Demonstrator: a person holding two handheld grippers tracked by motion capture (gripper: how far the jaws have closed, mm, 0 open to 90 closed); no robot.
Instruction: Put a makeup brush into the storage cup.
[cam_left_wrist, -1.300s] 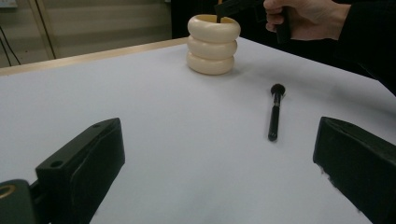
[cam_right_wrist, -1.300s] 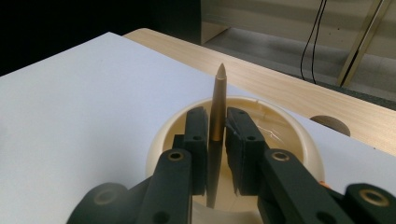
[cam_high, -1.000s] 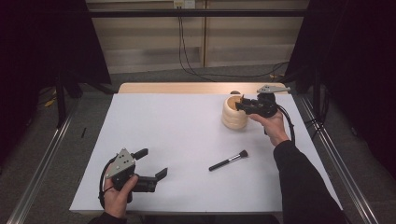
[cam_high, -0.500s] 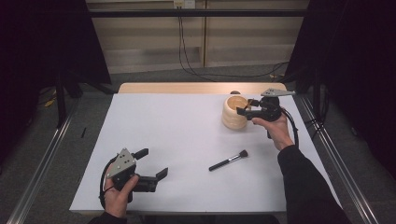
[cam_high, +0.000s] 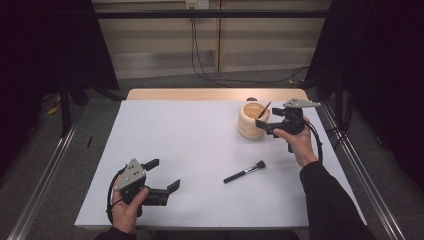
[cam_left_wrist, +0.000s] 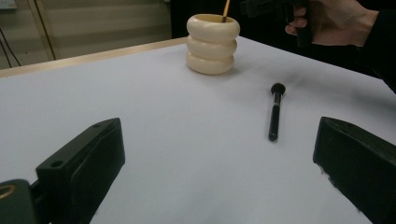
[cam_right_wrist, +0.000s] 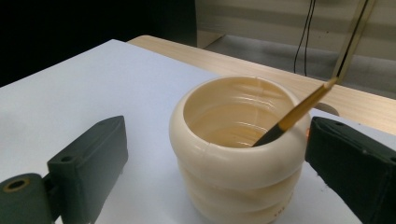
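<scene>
A cream ribbed cup (cam_high: 251, 121) stands at the back right of the white table. A thin brush with a golden handle (cam_right_wrist: 299, 112) leans inside it against the rim. My right gripper (cam_high: 263, 125) sits just right of the cup, level with its top. Its jaws have just been opening and now stand open, with nothing pressed between them. In the right gripper view the cup (cam_right_wrist: 238, 154) lies between and beyond the jaws. A black makeup brush (cam_high: 245, 171) lies flat on the table nearer the front. My left gripper (cam_high: 165, 173) rests open at the front left, holding nothing.
A white sheet (cam_high: 190, 145) covers the table, with a wooden edge (cam_high: 200, 94) along the back. Metal rails (cam_high: 350, 160) run along both sides. Cables hang down the back wall. The left gripper view shows the cup (cam_left_wrist: 213, 44), the black brush (cam_left_wrist: 275, 114) and the right hand (cam_left_wrist: 336, 18).
The right gripper has drawn back slightly to the right, off the cup, and its jaws have opened. The golden-handled brush now leans free in the cup. The left gripper has not moved.
</scene>
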